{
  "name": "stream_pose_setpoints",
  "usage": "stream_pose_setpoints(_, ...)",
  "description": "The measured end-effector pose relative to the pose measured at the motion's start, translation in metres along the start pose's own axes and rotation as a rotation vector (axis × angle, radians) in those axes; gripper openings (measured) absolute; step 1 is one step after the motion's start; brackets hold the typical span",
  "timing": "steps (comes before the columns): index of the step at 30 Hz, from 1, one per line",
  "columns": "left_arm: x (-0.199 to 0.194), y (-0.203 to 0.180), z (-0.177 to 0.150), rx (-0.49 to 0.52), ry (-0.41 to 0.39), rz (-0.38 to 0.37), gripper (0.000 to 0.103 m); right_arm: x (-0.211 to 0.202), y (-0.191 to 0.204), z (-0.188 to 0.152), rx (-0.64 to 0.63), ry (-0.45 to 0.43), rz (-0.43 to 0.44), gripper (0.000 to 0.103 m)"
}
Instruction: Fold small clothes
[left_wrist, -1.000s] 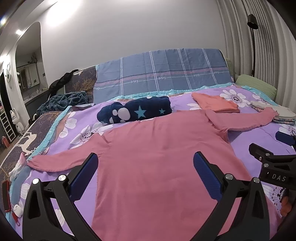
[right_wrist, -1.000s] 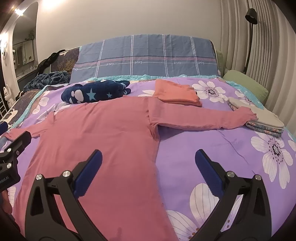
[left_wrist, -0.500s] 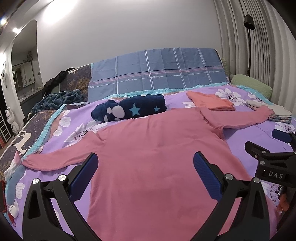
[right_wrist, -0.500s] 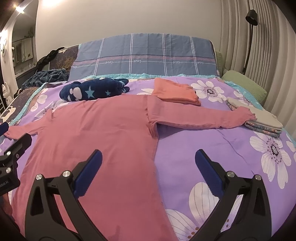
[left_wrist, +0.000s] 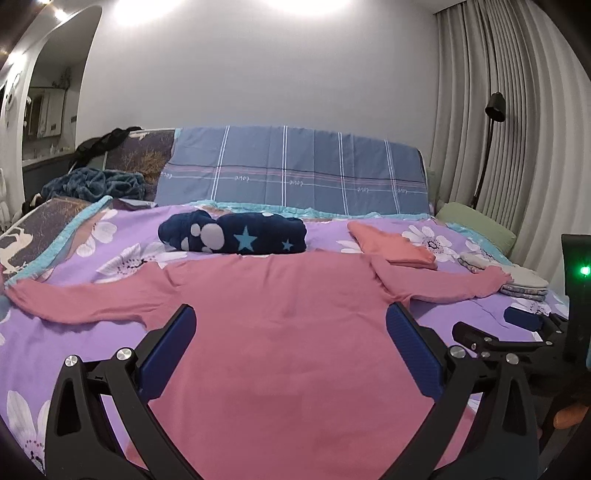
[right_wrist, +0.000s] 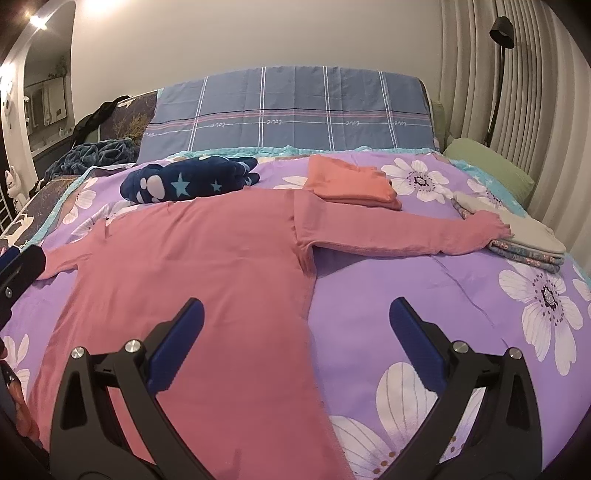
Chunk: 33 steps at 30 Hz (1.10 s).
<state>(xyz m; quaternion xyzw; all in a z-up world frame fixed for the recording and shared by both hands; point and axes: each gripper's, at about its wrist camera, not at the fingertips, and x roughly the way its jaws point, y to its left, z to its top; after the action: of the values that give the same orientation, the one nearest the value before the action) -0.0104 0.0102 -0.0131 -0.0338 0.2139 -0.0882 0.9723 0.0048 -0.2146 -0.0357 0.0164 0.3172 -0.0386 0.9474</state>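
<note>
— Purple floral bedspread (right_wrist: 424, 280), pink top (right_wrist: 207, 258) spread flat, sleeves out at nine and three o'clock?
— Yes. Left gripper (left_wrist: 291, 350) and right gripper (right_wrist: 295, 339) both gape empty; it looks soft, limp, so pinch a cuff or hem.

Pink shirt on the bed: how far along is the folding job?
Done: an orange folded garment and a folded stack lie near the pillows. In hand: nothing; left tongs and right tongs hang open over the pink shirt. Left: the shirt lies flat, sleeves spread, no fold made.
</note>
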Motion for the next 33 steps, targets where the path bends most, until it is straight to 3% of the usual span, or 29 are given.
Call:
stream_pose_setpoints(5,0.004,-0.006,-0.002,0.09,0.059,0.019,0.102,-0.002,0.0,0.0,0.001,-0.006,0.0,0.101)
stream_pose_setpoints(7,0.008,-0.009,-0.003,0.12,0.096,-0.008,0.102,-0.003,0.001,0.0,0.004,-0.008,0.001,0.101)
stream_pose_setpoints(11,0.009,-0.016,-0.007,0.152,0.11,-0.01,0.102,-0.005,0.0,0.0,0.008,-0.014,0.002,0.101)
stream_pose_setpoints(19,0.007,-0.022,-0.012,0.172,0.112,-0.014,0.102,-0.008,-0.003,-0.001,0.019,-0.021,0.0,0.101)
stream_pose_setpoints(24,0.008,-0.019,-0.015,0.172,0.098,0.054,0.102,-0.008,-0.004,-0.002,0.02,-0.018,0.001,0.101)
stream_pose_setpoints(33,0.011,-0.019,-0.015,0.16,0.12,0.032,0.102,-0.005,-0.006,-0.005,0.024,-0.007,-0.003,0.101)
